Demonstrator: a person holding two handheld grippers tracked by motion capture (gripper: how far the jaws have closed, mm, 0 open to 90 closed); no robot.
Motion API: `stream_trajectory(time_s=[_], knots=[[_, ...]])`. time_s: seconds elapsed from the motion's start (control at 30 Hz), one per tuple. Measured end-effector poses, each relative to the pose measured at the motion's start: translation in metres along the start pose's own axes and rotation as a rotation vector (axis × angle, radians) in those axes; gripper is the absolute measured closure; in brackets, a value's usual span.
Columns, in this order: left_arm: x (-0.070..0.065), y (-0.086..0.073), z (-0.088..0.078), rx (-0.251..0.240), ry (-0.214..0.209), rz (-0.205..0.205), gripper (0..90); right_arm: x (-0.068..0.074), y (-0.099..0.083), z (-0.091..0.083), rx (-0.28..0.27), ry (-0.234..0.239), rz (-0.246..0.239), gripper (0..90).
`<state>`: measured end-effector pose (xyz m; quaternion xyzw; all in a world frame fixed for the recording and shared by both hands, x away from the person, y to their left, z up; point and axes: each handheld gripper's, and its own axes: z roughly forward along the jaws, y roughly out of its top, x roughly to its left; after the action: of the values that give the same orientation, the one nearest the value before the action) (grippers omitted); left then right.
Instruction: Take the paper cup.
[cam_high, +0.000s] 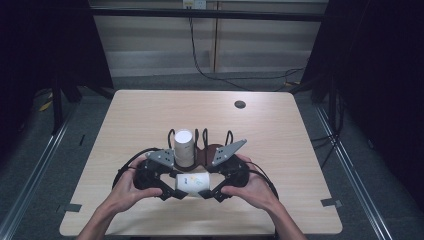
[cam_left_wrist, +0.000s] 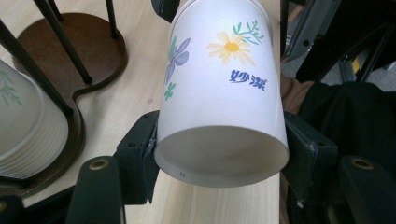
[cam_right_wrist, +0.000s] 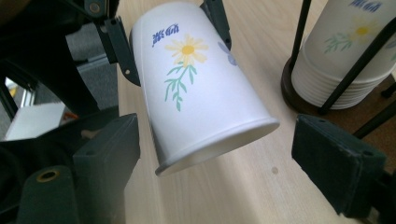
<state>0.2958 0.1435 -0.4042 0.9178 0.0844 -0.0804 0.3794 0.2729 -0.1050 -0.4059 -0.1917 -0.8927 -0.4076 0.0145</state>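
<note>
A white paper cup printed with flowers and blue lettering lies level above the table's front, between my two grippers. My left gripper is shut on its base end; in the left gripper view both pads press the cup at its sides. My right gripper stands open around the cup's rolled mouth rim; its right pad is clear of the cup. Just behind stands a stack of like cups in a black wire holder on a dark wooden base.
The light wooden table has a black round grommet at its far right. The holder's empty wire posts rise right of the stack. Cables trail on the floor behind the table, and dark curtains hang at both sides.
</note>
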Motion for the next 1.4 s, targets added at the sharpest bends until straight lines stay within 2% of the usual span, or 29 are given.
stream_trajectory(time_s=[0.07,0.17,0.3,0.37,0.43,0.5,0.7,0.77,0.97,1.0,1.2,1.4], knots=[[-0.001,-0.001,-0.001,0.01,0.001,0.003,36.9,-0.001,0.0,-0.003,-0.027,0.004,0.015,14.9],[-0.001,-0.002,-0.007,-0.032,0.007,-0.006,36.9,-0.003,-0.001,-0.006,-0.053,0.002,0.025,14.7],[0.001,-0.007,-0.01,-0.084,0.014,-0.01,36.9,-0.002,-0.002,-0.006,-0.056,0.008,0.029,15.2],[0.002,-0.009,-0.011,-0.088,0.032,-0.009,36.9,-0.001,-0.003,-0.006,-0.059,0.017,0.035,15.9],[0.003,-0.012,-0.014,-0.118,0.018,-0.032,36.9,-0.002,-0.004,-0.006,-0.083,0.015,0.042,15.8],[0.004,-0.014,-0.017,-0.139,0.024,-0.04,36.9,-0.002,-0.005,-0.007,-0.109,0.006,0.05,14.7],[0.006,-0.019,-0.02,-0.198,0.013,-0.038,36.9,-0.005,-0.012,-0.004,-0.125,0.035,0.085,14.0],[0.006,-0.019,-0.019,-0.198,0.022,-0.034,36.9,-0.005,-0.013,-0.003,-0.133,0.042,0.089,13.9],[0.002,-0.019,-0.017,-0.237,0.032,-0.026,36.9,-0.005,-0.014,-0.006,-0.183,0.038,0.094,13.8],[0.001,-0.019,-0.017,-0.255,0.032,-0.023,36.8,-0.005,-0.014,-0.007,-0.196,0.03,0.097,14.1],[0.0,-0.02,-0.018,-0.289,0.03,-0.018,36.8,-0.006,-0.016,-0.012,-0.267,0.028,0.099,13.6],[-0.003,-0.019,-0.014,-0.289,0.046,-0.002,36.8,-0.009,-0.018,-0.013,-0.318,0.049,0.105,13.6]])
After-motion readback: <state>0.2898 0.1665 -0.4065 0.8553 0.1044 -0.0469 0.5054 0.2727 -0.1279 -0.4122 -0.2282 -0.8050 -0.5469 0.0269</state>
